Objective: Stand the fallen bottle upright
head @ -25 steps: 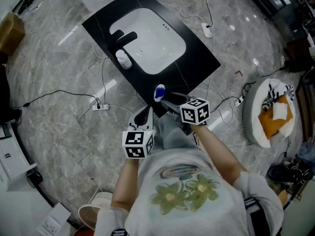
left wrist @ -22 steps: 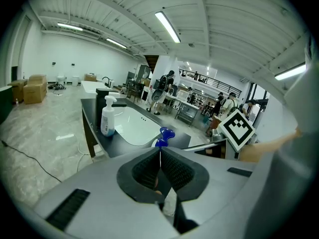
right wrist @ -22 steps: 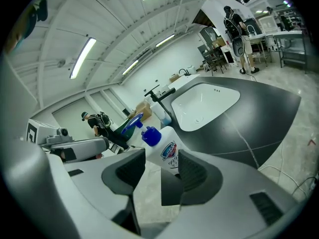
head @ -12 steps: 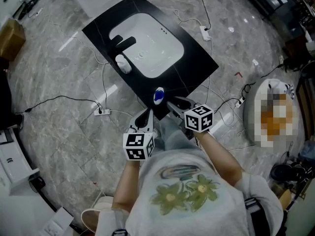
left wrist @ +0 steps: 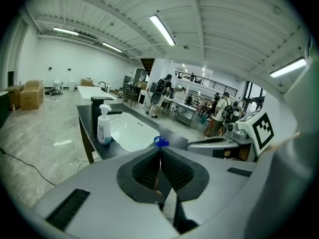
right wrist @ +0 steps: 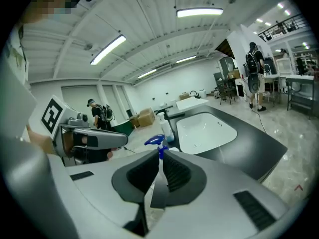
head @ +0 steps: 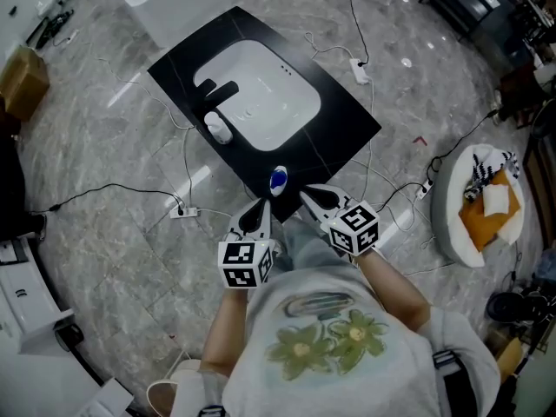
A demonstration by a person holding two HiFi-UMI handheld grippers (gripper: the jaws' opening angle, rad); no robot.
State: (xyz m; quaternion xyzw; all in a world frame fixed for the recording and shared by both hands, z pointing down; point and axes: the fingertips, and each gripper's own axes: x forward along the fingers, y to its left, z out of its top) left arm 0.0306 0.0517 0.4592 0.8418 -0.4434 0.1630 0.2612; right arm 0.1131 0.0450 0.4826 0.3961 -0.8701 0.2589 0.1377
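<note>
The spray bottle (head: 278, 179), clear with a blue trigger head, stands upright on the near corner of the black counter (head: 343, 115). In both gripper views its blue head shows just beyond the jaw tips: bottle (left wrist: 160, 142), bottle (right wrist: 157, 141). My right gripper (head: 305, 195) is just right of the bottle and apart from it. Its jaws have just been closing and now meet with nothing between them (right wrist: 160, 157). My left gripper (head: 263, 208) is below the bottle, shut and empty (left wrist: 160, 152).
A white basin (head: 261, 85) with a black faucet (head: 217, 89) is set into the counter. A white pump dispenser (head: 217, 129) stands at its left edge. Cables and a power strip (head: 182, 213) lie on the floor. A white tub (head: 452, 224) holding cloths is at the right.
My right gripper has drawn back from the bottle's side, rolled, and closed its jaws. The bottle stays upright on the counter corner. The left gripper has hardly moved.
</note>
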